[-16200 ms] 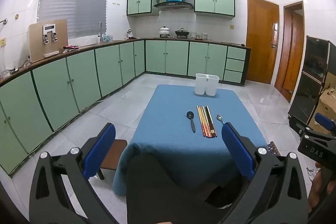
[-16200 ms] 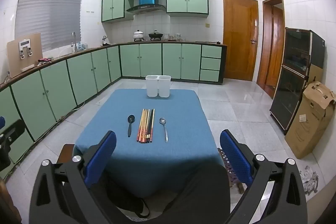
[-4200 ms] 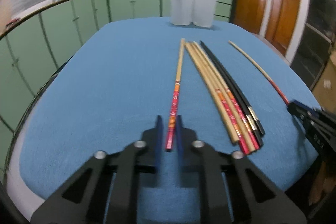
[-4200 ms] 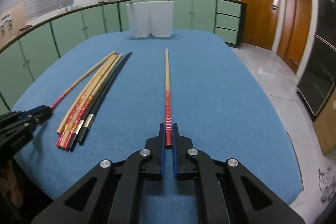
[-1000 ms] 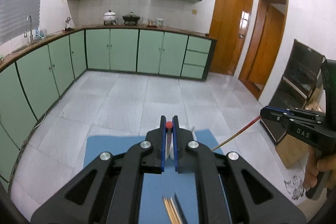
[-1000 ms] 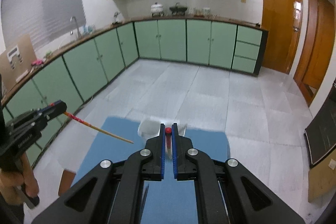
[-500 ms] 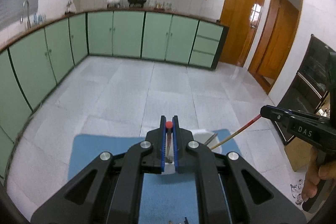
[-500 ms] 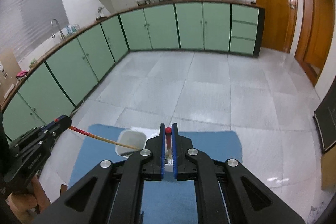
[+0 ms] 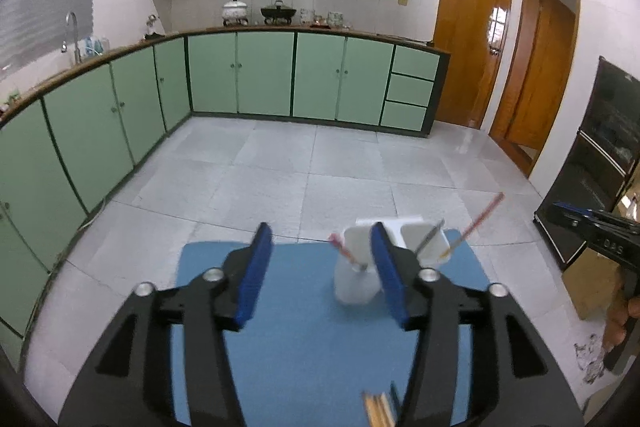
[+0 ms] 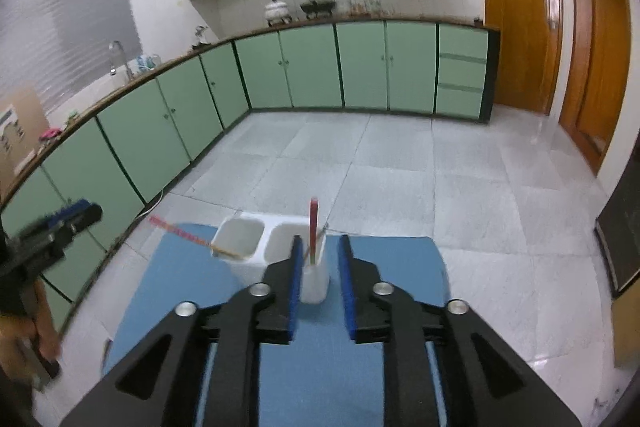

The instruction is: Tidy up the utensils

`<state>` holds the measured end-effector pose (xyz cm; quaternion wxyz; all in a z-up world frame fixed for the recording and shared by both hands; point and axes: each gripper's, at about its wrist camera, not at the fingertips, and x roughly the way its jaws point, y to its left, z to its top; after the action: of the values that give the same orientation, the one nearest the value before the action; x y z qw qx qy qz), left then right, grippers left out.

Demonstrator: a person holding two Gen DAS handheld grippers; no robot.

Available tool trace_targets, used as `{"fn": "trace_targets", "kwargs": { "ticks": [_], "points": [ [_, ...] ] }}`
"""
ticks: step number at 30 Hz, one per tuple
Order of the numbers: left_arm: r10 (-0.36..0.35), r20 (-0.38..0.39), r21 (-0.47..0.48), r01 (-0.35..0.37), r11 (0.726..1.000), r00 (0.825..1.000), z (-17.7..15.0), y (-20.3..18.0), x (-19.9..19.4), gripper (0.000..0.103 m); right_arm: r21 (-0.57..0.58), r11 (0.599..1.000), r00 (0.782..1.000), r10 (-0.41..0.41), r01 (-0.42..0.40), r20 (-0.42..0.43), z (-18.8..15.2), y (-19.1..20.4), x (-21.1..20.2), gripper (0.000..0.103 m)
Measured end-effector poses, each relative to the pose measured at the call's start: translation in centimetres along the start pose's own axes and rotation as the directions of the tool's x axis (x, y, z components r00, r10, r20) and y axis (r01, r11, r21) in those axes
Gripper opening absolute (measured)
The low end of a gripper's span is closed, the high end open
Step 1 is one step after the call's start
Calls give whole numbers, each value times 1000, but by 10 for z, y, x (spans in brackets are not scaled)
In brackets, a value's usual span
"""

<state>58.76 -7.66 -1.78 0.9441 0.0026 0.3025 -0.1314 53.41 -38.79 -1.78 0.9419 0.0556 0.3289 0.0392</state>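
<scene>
Beyond the fingertips of both grippers, a white plastic two-compartment utensil holder [image 10: 276, 259] stands at the far edge of the blue cloth-covered table [image 10: 328, 367]. The left gripper [image 9: 322, 269], with blue pads on black fingers, hangs above the table with its jaws spread wide and nothing between them; the holder [image 9: 360, 287] sits just ahead of its right finger. One red-tipped wooden chopstick [image 9: 346, 251] leans out of the holder's left compartment toward the left. The right gripper [image 10: 319, 281] is parted to a moderate gap and empty, the holder's right compartment showing between its fingers. A second red-ended chopstick [image 10: 313, 233] stands almost upright in that compartment, beside a thin grey utensil handle. Remaining loose chopsticks [image 9: 378, 413] lie on the cloth near the bottom of the left wrist view.
</scene>
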Motion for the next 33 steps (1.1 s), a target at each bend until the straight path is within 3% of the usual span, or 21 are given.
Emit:
{"fn": "trace_targets", "kwargs": {
  "ticks": [3,10,16,20,23,31,33],
  "points": [
    [13,17,32,-13,999,1000,-34,4,-32,65,-22,1000,999,4,-3,32,-57,1,-35,37],
    [43,19,50,-44,998,999,-166,14,-100,84,-75,997,1000,18,-20,-22,-226,26,-68,38],
    [71,-39,-7,-71,997,997,-261,20,-124,86,-109,991,993,60,-71,-106,-340,65,-68,38],
    [75,-83,-35,-78,996,994,-301,19,-132,86,-208,974,991,65,-89,-119,-369,101,-61,38],
    [62,-107,-70,-69,995,992,-317,21,-133,86,-260,963,996,44,-62,-75,-376,120,-56,39],
    [33,-140,-69,-43,997,990,-327,17,-122,86,-241,969,998,46,-57,-49,-359,128,-37,38],
    [22,-143,-67,-31,997,989,-328,16,-119,86,-233,971,998,41,-51,-46,-355,124,-34,17]
  ]
}}
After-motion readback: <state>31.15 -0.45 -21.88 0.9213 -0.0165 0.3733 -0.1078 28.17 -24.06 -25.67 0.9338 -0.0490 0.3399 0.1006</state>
